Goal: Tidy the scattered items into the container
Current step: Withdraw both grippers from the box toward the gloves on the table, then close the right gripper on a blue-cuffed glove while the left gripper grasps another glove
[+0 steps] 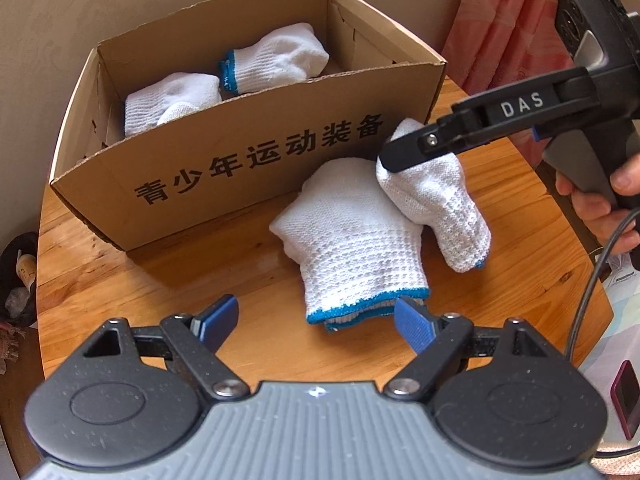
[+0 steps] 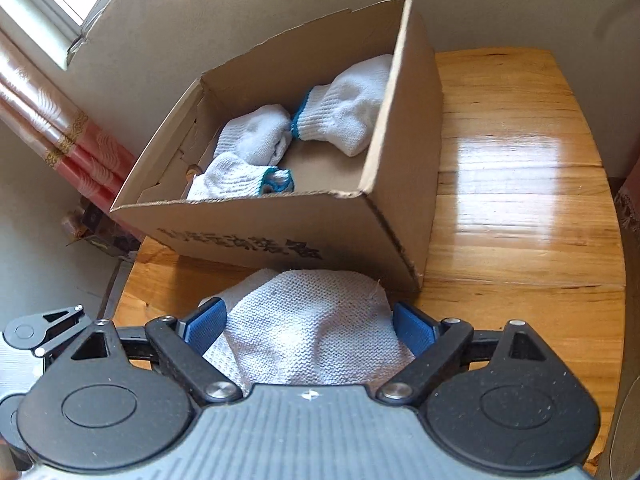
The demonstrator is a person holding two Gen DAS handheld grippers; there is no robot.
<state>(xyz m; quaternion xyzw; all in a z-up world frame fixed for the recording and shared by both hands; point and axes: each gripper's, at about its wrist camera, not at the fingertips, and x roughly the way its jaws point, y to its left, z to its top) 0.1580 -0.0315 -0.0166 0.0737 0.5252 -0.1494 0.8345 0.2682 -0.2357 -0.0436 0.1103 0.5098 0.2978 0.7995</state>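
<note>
Wooden table (image 1: 160, 272), cardboard box (image 1: 256, 152) open-topped with black Chinese lettering on the near wall. Three white knit gloves with blue cuffs already inside box (image 2: 336, 120) (image 2: 256, 136) (image 2: 236, 178). Two more white knit gloves outside, on table right in front of the box's lettered wall: larger one (image 1: 352, 240) lying flat, blue cuff toward the camera; second glove (image 1: 440, 208) draped over its right side. Left gripper (image 1: 316, 320) spread wide, nothing clamped, right pad just at the blue cuff of the flat glove. Right gripper (image 2: 308, 328) also spread, jaws straddling the glove fabric (image 2: 304, 320); fabric fills the gap, pads not visibly squeezing. In left view, right gripper's black finger (image 1: 416, 148) resting over the draped glove, hand (image 1: 600, 200) on the handle. Pink curtain (image 1: 508, 20) behind.
</note>
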